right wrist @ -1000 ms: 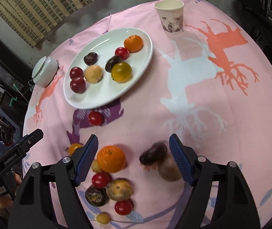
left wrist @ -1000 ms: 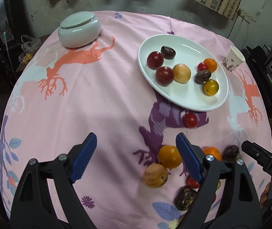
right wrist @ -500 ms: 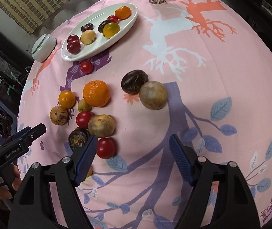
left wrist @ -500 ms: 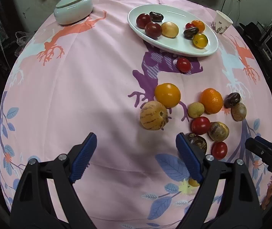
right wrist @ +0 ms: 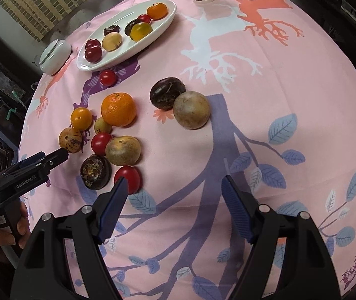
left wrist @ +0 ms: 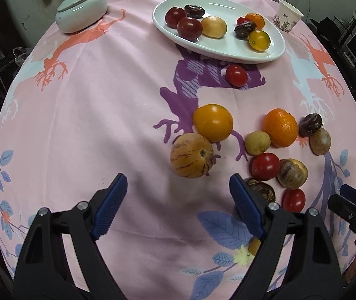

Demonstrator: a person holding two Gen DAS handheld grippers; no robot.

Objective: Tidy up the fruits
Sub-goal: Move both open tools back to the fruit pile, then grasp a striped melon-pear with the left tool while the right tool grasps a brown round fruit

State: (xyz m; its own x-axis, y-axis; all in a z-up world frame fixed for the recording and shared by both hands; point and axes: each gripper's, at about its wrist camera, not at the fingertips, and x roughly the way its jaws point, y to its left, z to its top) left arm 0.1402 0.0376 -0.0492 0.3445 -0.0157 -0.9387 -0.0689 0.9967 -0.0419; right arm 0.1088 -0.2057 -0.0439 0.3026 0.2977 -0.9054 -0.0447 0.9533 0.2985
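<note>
Both wide open, empty: left gripper (left wrist: 178,197), right gripper (right wrist: 175,200).

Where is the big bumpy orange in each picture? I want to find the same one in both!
Left wrist view: the bumpy orange sits right of centre on the cloth, beside a small yellowish fruit.
Right wrist view: the same orange sits left of centre, that yellowish fruit at its lower left.
Shared landmark: the white oval plate, far beyond it in both.
</note>
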